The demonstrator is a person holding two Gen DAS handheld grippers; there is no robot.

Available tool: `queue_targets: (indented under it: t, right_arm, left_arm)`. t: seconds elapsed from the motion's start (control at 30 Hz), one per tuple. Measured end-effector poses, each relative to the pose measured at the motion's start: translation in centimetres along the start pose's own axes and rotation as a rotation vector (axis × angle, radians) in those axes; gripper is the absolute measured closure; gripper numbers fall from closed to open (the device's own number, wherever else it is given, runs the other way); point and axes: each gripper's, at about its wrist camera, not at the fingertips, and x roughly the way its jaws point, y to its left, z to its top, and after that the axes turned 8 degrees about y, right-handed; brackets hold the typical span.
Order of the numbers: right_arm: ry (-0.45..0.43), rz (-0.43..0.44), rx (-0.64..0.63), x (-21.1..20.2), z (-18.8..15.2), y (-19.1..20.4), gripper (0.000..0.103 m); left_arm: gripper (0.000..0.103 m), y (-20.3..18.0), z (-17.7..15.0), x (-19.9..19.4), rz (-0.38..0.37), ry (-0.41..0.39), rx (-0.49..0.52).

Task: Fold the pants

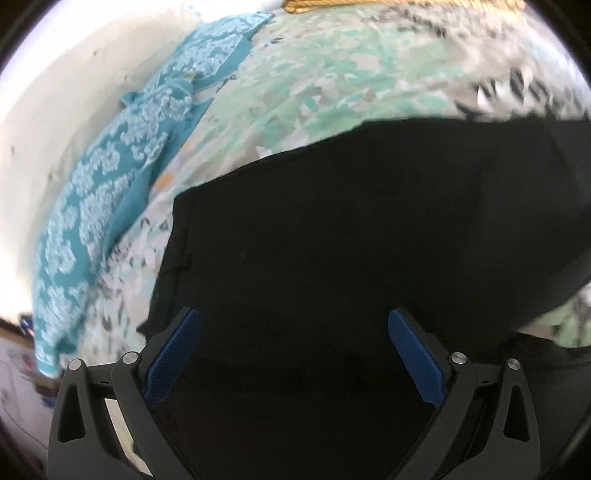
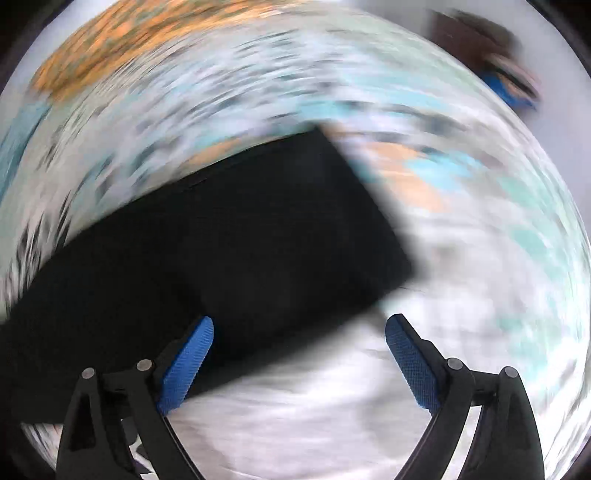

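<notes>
Black pants [image 1: 351,221] lie spread flat on a patterned bedsheet [image 1: 332,74]. My left gripper [image 1: 293,321] hangs over them with its blue pads [image 1: 173,358] wide apart and nothing between them. In the blurred right wrist view the pants [image 2: 221,240] show one straight end edge to the right. My right gripper [image 2: 299,328] stands open above that end's near corner; its left pad is over the black cloth, its right pad [image 2: 410,358] over the sheet. Nothing is gripped.
A teal garment with white lace pattern [image 1: 103,192] lies along the sheet's left side beside a white wall [image 1: 55,92]. A yellow fabric edge [image 1: 332,4] shows at the top. In the right wrist view the sheet [image 2: 332,406] lies bare below the pants.
</notes>
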Motion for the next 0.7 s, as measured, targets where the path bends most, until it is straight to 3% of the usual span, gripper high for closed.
queue_targets:
  t: [0.1,0.23,0.33,0.43,0.53,0.7]
  right_arm:
    - [-0.079,0.054,-0.057,-4.1,-3.1,-0.3,0.01]
    - [-0.116,0.126,-0.088,-9.1,-12.5,0.7,0.009]
    - [-0.121,0.083,-0.001,-10.2,-20.0,-0.2,0.008]
    - [-0.078,0.037,0.13,-9.0,-24.3,-3.4,0.008]
    - [0.026,-0.018,0.32,-6.7,-26.6,-8.3,0.007]
    - [-0.061,-0.135,0.256,-9.3,-26.6,-7.1,0.008]
  left_arm:
    - [0.001,0.8,-1.9,-2.3,-0.071,-0.039,-0.028]
    - [0.001,-1.7,-7.3,-4.7,-0.179,-0.056,-0.002]
    - [0.001,-4.5,-11.1,-4.8,-0.201,-0.045,0.023]
    - [0.001,-6.1,-12.6,-3.3,-0.235,0.021,0.035]
    - [0.0,-6.4,-13.2,-2.5,-0.255,-0.005,0.04]
    - [0.0,-5.7,-13.6,-1.9,-0.321,-0.027,0.013]
